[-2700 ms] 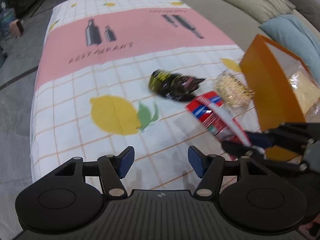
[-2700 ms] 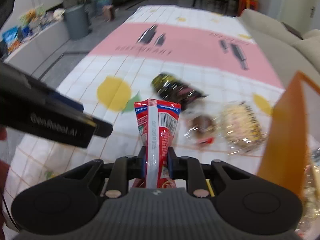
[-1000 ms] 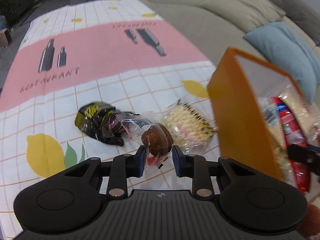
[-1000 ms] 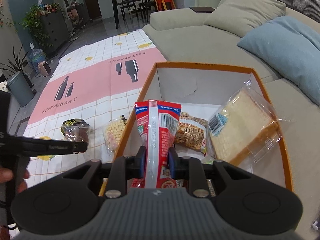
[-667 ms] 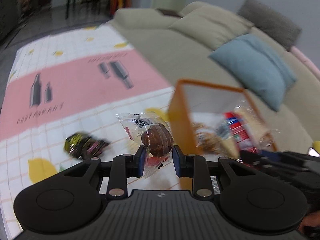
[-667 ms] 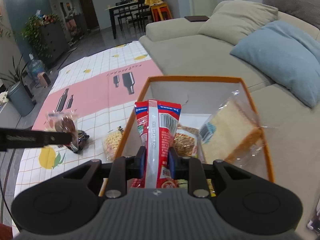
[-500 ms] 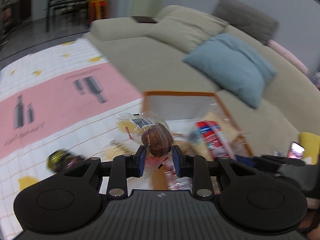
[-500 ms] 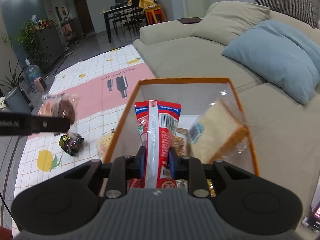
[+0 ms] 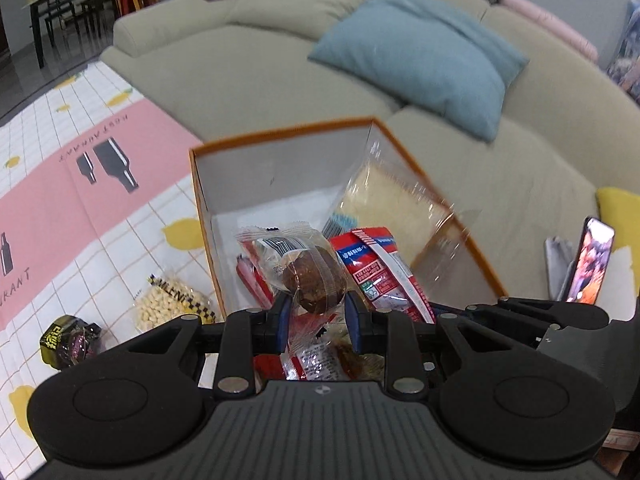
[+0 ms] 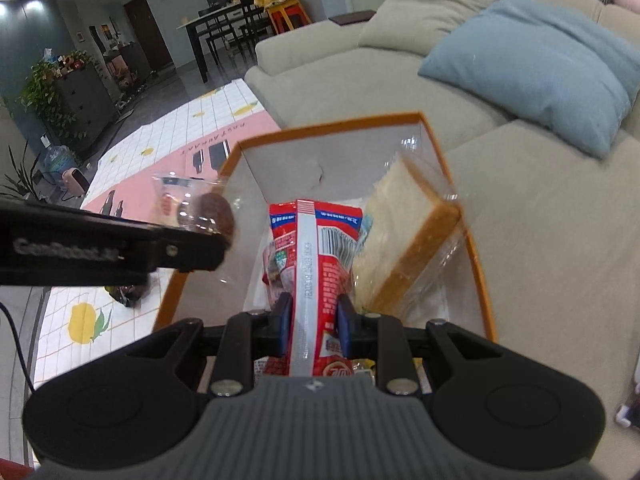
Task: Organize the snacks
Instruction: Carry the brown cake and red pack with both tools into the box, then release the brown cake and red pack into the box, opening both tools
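Snacks are half sorted. In the left wrist view, the left claw (image 9: 316,316) pinches a clear-wrapped brown cake (image 9: 314,278), held above the near end of the orange box (image 9: 200,196); the box floor lies ahead and below. A peanut bag (image 9: 170,306) and a dark packet (image 9: 68,342) lie on the lemon-print cloth (image 9: 120,216) left of the box (the surface under the cloth is hidden).

In the right wrist view, the right claw (image 10: 312,320) is clamped narrow on an upright red packet (image 10: 316,248), its long axis running away from the camera, over the box interior beside the bagged bread (image 10: 404,240). Judging by position, both loads only need lowering and letting go; the right looks nearer.
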`<move>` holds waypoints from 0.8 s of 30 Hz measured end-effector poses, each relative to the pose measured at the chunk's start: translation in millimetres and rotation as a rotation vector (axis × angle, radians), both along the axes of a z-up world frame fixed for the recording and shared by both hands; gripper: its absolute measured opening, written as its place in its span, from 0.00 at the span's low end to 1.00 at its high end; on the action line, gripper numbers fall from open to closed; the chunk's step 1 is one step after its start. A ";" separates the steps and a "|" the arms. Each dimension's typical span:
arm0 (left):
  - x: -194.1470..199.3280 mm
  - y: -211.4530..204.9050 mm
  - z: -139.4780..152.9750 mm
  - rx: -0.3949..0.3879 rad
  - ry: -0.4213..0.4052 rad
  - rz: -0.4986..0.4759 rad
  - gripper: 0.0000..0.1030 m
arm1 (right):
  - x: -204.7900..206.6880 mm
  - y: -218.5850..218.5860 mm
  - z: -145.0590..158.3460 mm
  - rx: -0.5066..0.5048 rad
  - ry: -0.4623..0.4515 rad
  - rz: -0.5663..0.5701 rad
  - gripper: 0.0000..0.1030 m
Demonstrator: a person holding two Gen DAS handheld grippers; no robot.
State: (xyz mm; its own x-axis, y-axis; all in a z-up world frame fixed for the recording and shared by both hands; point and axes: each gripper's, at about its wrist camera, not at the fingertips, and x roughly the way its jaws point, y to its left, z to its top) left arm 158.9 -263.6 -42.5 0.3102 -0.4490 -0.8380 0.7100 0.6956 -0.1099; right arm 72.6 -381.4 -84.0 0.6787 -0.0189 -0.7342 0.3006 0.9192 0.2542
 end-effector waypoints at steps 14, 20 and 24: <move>9.8 -11.2 -38.7 0.139 0.044 -0.009 0.30 | 14.9 -7.8 -37.2 0.058 0.105 0.008 0.25; 9.7 -8.0 -39.7 0.149 0.049 -0.003 0.31 | 13.7 -4.1 -35.0 0.036 0.102 0.014 0.37; 10.6 -2.0 -33.4 0.124 0.065 0.013 0.35 | 12.7 0.6 -30.7 0.020 0.098 0.021 0.38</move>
State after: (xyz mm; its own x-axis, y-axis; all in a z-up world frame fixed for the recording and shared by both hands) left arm 169.5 -265.6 -75.9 0.2587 -0.3368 -0.9053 0.6953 0.7156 -0.0675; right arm 85.3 -380.8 -114.7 0.6039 0.0094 -0.7970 0.3058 0.9206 0.2426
